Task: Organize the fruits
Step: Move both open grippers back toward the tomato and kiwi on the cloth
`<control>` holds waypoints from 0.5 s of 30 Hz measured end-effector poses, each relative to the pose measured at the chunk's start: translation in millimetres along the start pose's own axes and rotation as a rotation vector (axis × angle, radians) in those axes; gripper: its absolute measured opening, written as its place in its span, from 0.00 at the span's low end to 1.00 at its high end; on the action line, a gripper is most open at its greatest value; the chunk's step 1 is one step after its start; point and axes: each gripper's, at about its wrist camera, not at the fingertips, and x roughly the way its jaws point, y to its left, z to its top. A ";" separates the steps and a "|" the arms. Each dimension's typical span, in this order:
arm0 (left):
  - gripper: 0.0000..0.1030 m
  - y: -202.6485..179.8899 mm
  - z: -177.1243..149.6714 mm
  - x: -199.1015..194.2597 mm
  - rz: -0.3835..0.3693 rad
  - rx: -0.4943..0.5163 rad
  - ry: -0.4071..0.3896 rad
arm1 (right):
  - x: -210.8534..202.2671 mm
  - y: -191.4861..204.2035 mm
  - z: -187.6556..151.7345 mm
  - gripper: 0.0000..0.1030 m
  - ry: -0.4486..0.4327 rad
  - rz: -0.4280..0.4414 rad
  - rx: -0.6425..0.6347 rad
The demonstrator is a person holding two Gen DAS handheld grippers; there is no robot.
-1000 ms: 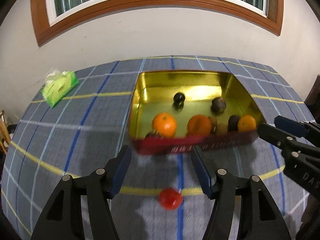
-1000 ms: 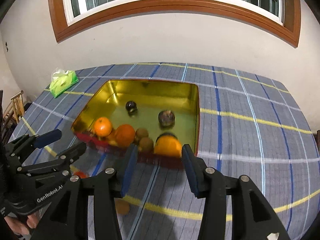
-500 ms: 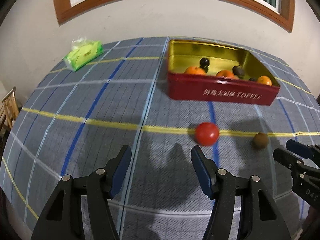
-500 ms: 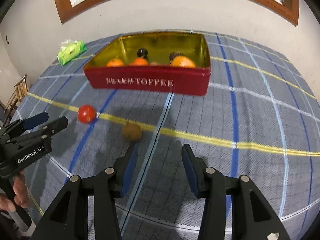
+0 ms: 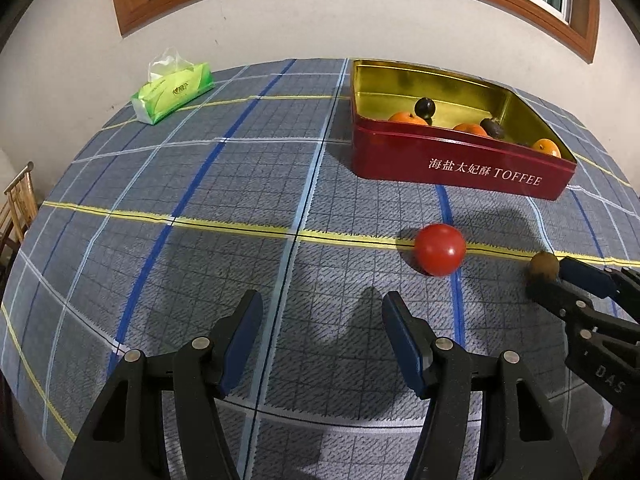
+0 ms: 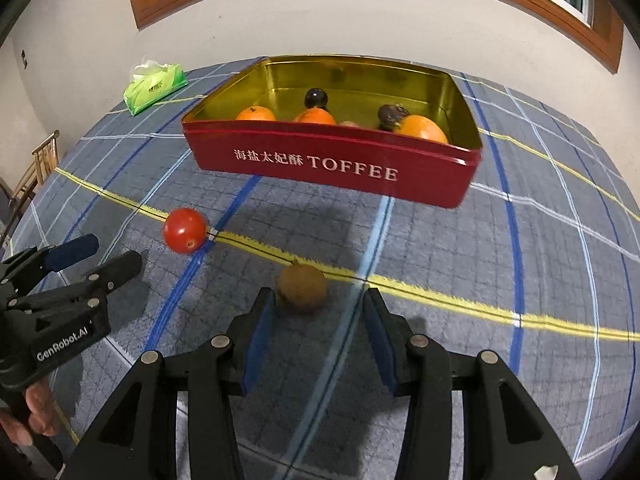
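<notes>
Through my left wrist camera, my left claw hangs over the checked tablecloth with its jaws spread wide and nothing between them. A red tomato sits on the cloth ahead and to the right of my fingertips, on a yellow stripe. Farther right lies a brown kiwi, with my right claw reaching in just beside it. Behind them stands the red tin, gold inside, holding oranges and a dark plum. A green tissue pack lies far left by the wall.

Through my right wrist camera, my right claw is also spread wide, gripping nothing. The kiwi rests on the cloth just ahead of my fingertips, nearer the left finger; whether they touch I cannot tell. The tomato sits to the left, near my left claw, which shows parted tips. The tin stands beyond.
</notes>
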 end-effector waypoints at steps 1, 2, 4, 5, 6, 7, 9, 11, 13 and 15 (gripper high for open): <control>0.61 -0.5 0.5 0.9 -0.003 0.000 0.002 | 0.6 1.0 0.9 0.37 -0.002 -0.003 -0.006; 0.61 -1.1 0.8 1.4 -0.004 0.001 0.003 | 1.2 2.3 1.8 0.34 -0.004 -0.007 -0.013; 0.61 -3.1 1.6 1.8 -0.006 0.004 0.003 | 1.4 3.5 2.1 0.28 -0.012 -0.009 -0.019; 0.61 -4.0 1.9 1.9 -0.006 0.006 0.002 | 1.1 3.0 2.1 0.24 -0.017 0.001 -0.013; 0.61 -4.5 2.6 2.5 -0.005 0.005 0.004 | 1.0 3.2 2.2 0.24 -0.020 0.006 -0.006; 0.61 -5.0 2.8 2.5 -0.007 0.004 0.005 | 0.8 3.7 1.8 0.23 -0.023 0.007 -0.004; 0.61 -6.3 3.2 2.5 -0.012 0.002 0.005 | 0.2 4.4 0.9 0.23 -0.027 0.006 -0.008; 0.61 -8.3 3.2 2.4 -0.012 0.003 0.005 | -0.3 4.3 0.3 0.23 -0.030 0.009 -0.008; 0.61 -10.7 3.1 2.6 -0.017 0.005 0.007 | -0.6 3.6 -0.1 0.23 -0.031 0.009 -0.008; 0.61 -13.8 3.5 2.6 -0.023 0.009 0.005 | -0.9 2.6 -0.5 0.23 -0.032 0.006 -0.006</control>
